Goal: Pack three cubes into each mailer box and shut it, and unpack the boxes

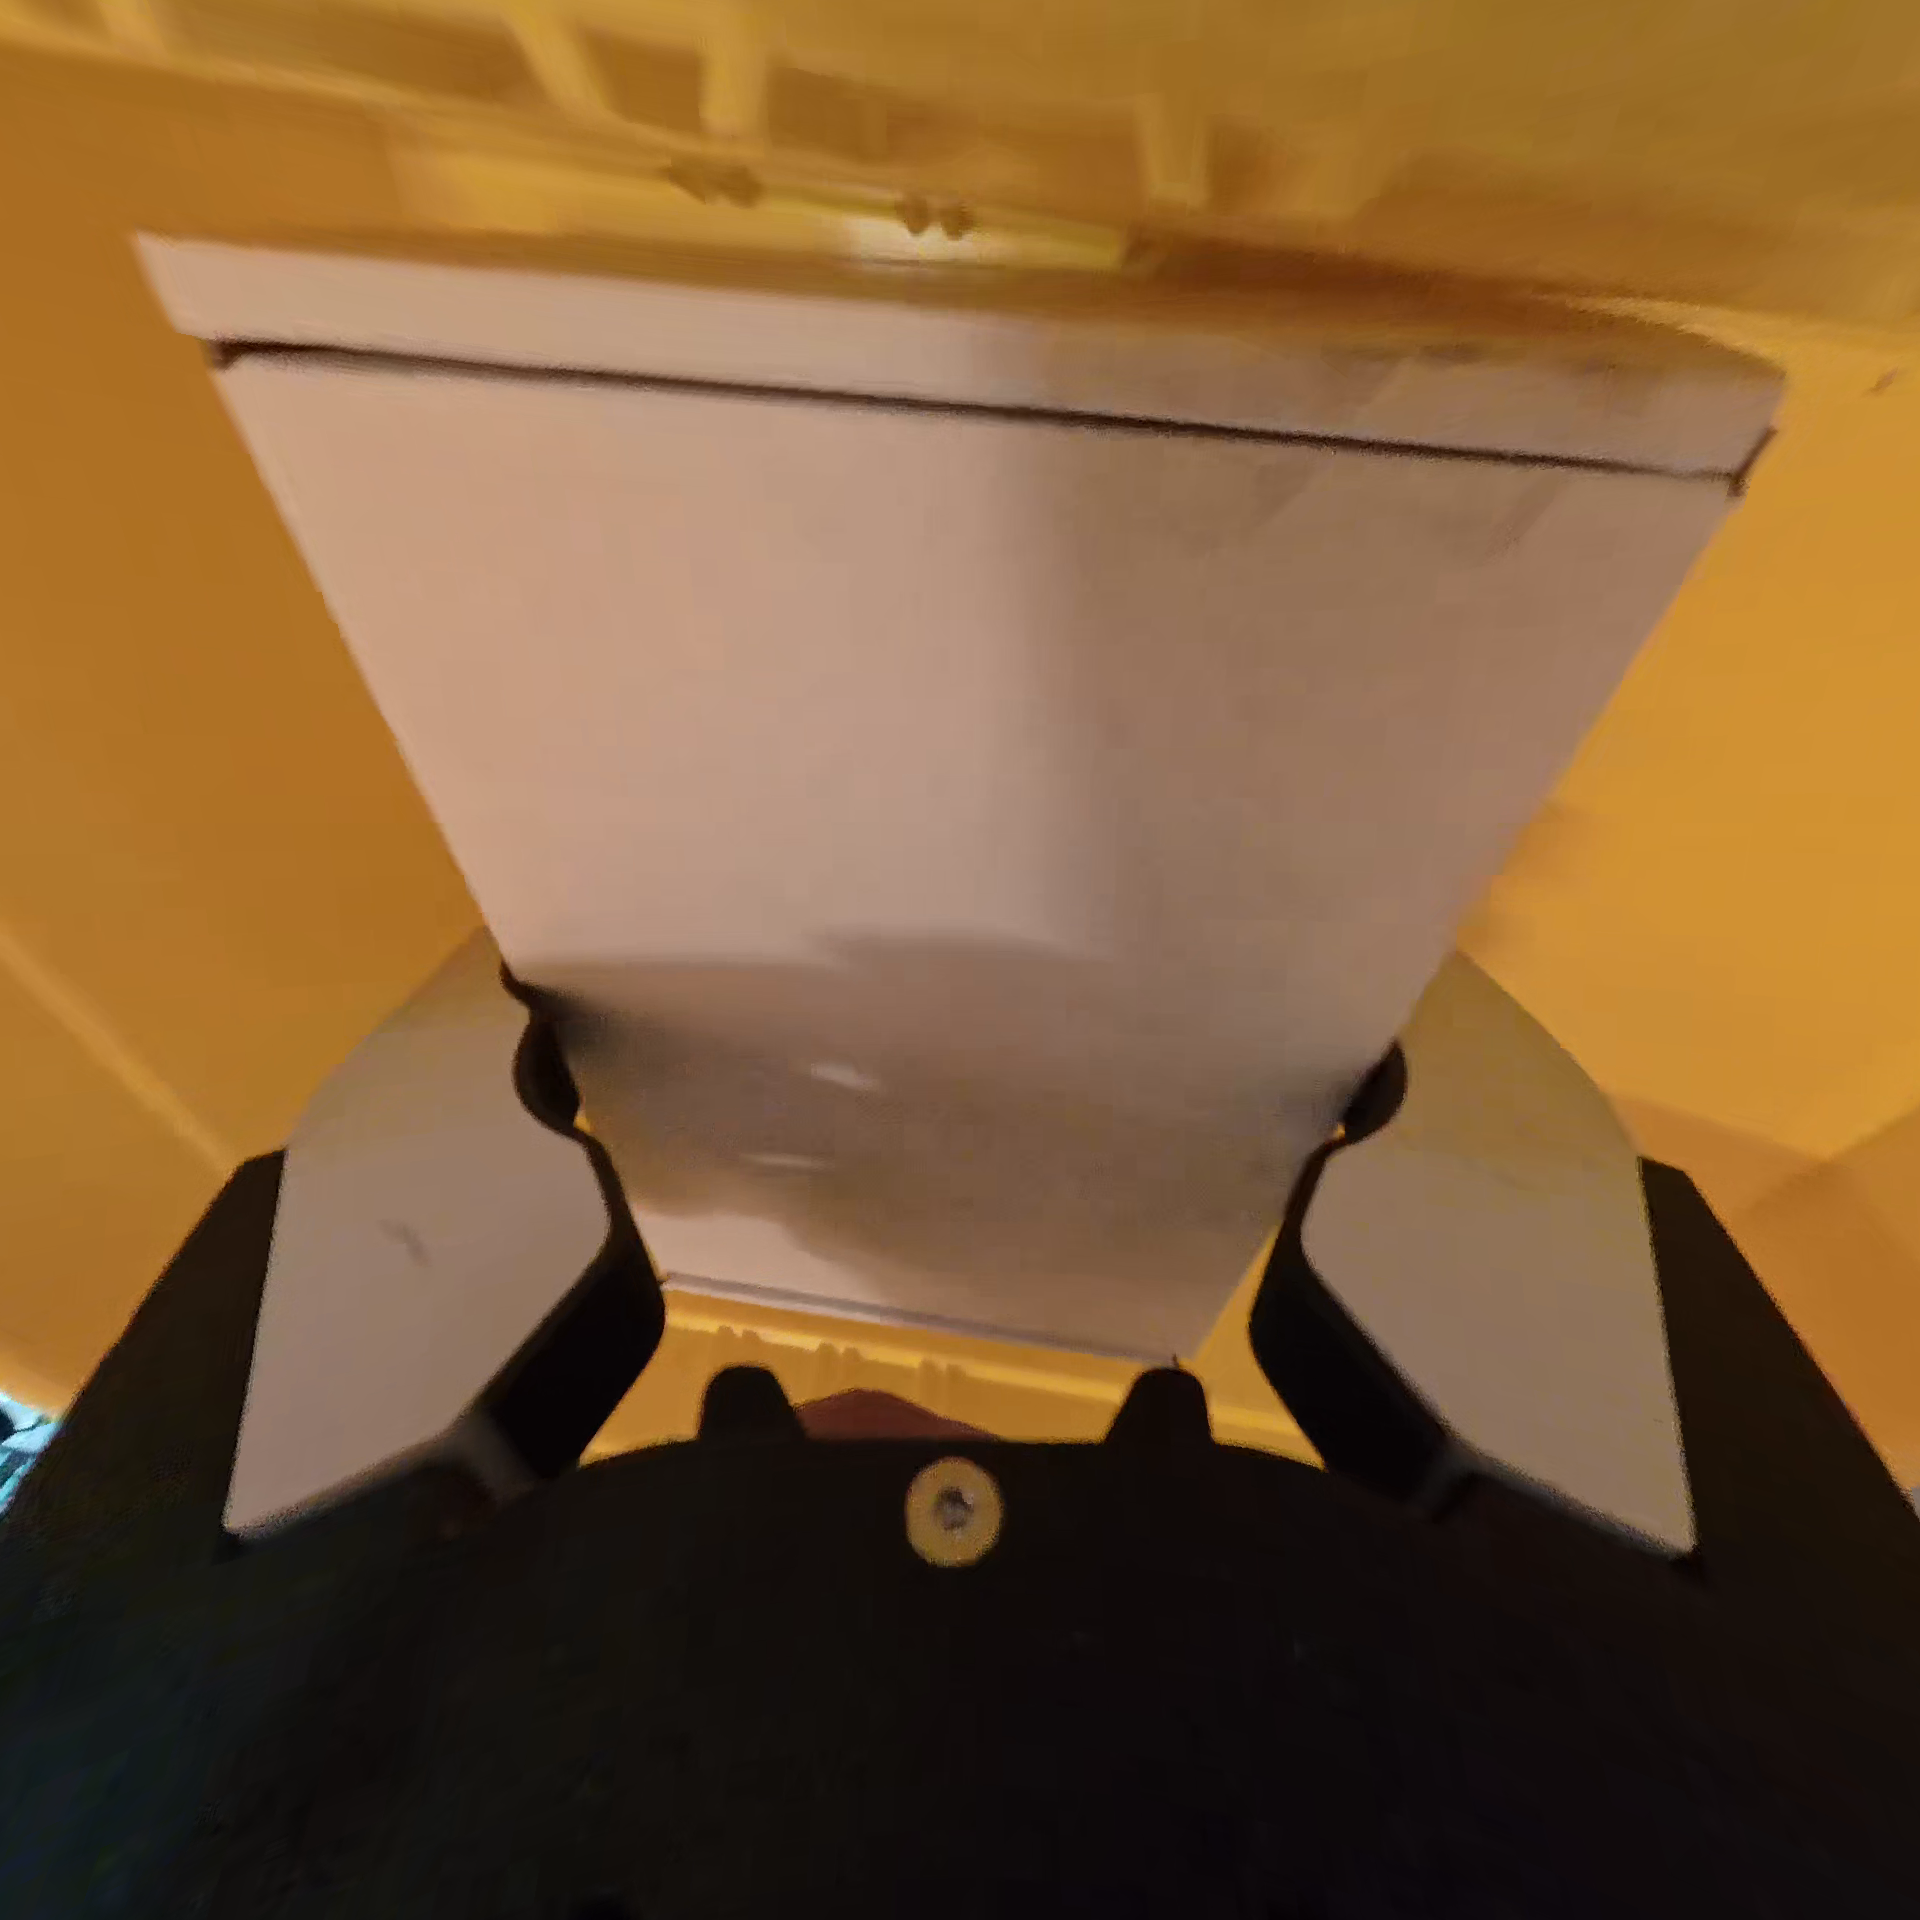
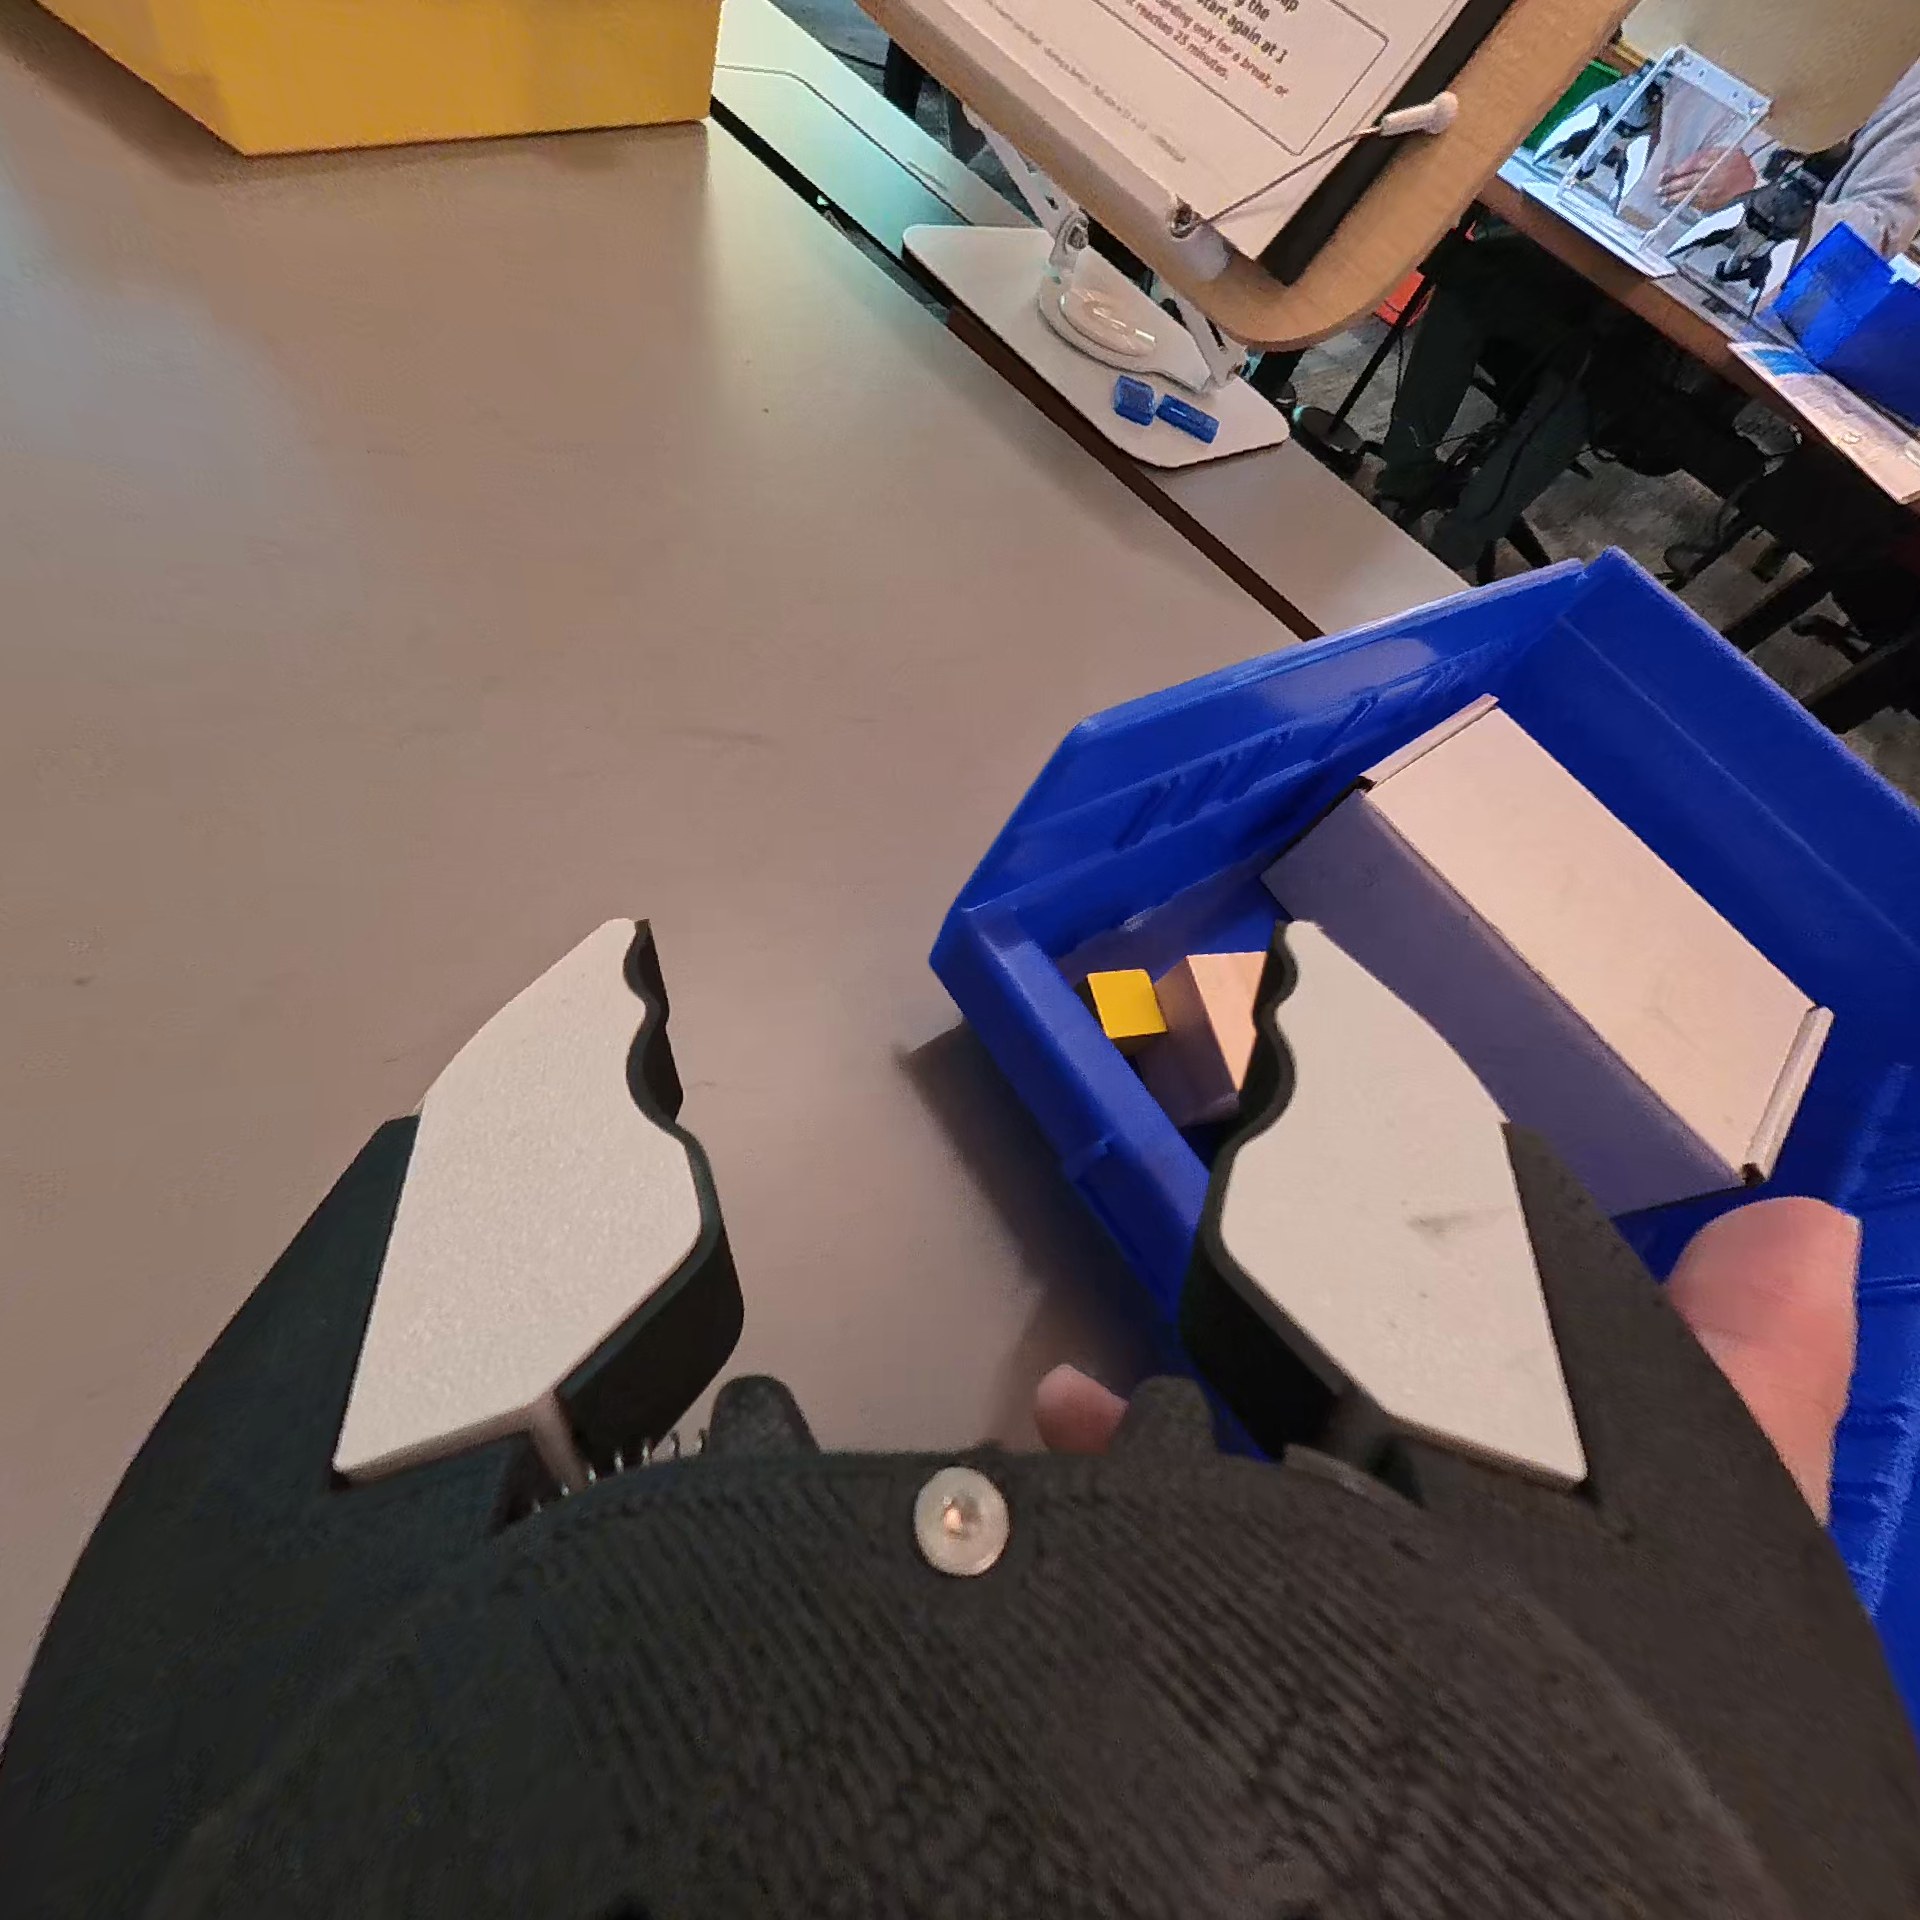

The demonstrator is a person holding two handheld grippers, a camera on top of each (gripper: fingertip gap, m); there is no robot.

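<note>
In the left wrist view my left gripper [image 1: 966, 997] is shut on a closed white mailer box [image 1: 935, 644], gripping its near end by both sides. Yellow bin walls [image 1: 156, 644] surround the box; the view is blurred. In the right wrist view my right gripper [image 2: 961, 930] is open and empty, low over the table. Its right finger [image 2: 1371, 1195] sits over a blue bin [image 2: 1226, 769], whose near wall runs between the jaws. The bin holds another closed white mailer box [image 2: 1558, 935], a yellow cube [image 2: 1125, 1005] and a tan cube [image 2: 1210, 1029].
A yellow bin [image 2: 416, 73] stands at the table's far left. A tilted board with a paper sheet on a white stand [image 2: 1091, 301] sits at the far edge, with small blue pieces [image 2: 1164, 405] on its base. A hand [image 2: 1766, 1330] holds the right gripper. My right fingertips sit around 60 cm from my left ones.
</note>
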